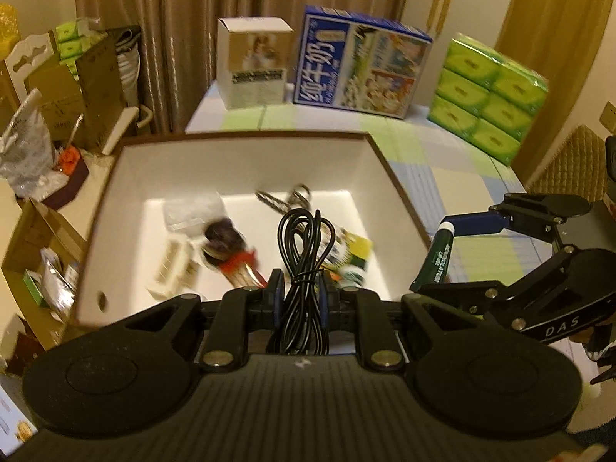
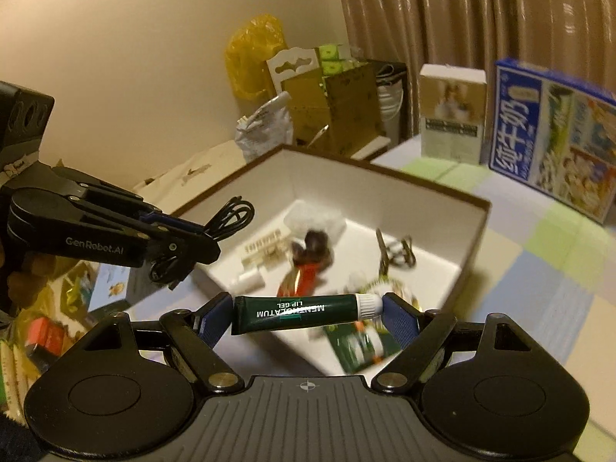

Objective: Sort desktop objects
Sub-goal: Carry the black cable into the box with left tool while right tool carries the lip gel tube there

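left gripper (image 1: 302,292) pinched on coiled black cable (image 1: 304,246), right gripper (image 2: 308,313) clamping lip gel tube (image 2: 304,312) endwise, both over white box (image 1: 115,200), contents blurry, possibly keys

The green tube (image 2: 304,313) reads "MENTHOLATUM LIP GEL"; the left gripper (image 2: 200,240) bears "GenRobot.AI"; the right gripper (image 1: 442,258) shows "DAS".

the table (image 1: 442,161) wore a cloth checked in pale green, blue and white. a white open box with a brown rim (image 1: 396,177) sat on it at the centre. at twelve o'clock from that box stood a small white carton with a dog picture (image 1: 254,63), and just beside it, toward one o'clock, a blue milk carton box (image 1: 362,61). at two o'clock, well apart, lay a stacked pack of green tissues (image 1: 489,96).
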`<state>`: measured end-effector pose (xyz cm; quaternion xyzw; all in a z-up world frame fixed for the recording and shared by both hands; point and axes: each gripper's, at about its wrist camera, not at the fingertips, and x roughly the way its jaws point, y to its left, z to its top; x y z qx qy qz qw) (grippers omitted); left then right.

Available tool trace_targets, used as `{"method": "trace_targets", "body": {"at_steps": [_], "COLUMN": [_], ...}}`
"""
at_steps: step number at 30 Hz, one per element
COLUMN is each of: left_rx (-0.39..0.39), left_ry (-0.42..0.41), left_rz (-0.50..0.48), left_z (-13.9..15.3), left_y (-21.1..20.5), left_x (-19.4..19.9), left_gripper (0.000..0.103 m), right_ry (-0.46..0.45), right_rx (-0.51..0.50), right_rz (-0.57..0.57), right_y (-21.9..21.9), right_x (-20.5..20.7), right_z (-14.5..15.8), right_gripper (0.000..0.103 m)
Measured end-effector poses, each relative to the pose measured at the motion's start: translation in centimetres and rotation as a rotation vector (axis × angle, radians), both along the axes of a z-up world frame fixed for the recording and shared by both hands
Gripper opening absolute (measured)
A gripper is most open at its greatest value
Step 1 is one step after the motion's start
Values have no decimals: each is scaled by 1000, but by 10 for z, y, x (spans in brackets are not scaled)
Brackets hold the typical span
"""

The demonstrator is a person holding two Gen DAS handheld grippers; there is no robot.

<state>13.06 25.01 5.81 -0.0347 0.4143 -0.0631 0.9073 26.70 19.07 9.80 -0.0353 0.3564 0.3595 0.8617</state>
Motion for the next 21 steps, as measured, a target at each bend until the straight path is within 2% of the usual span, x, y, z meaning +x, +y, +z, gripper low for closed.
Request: {"method": "trace_targets", "body": {"at_steps": [4,10,21], "left_rx": [-2,-5,-9], "left_ry": [0,76,175], "left_rz": [-6,8,34], "left_z": [-4,-27,-61], "left_y": [19,40,64], "left_x": [26,72,119], "left_gripper": [14,14,14], "right_ry": [-8,13,43], "right_rx": [-20,-89,-220], "right_rz": [-12,-18,33], "right_y": [24,48,73], "right_x": [25,62,112], "right_z": [-7,-28,-56], "right_gripper": [81,81,81]}}
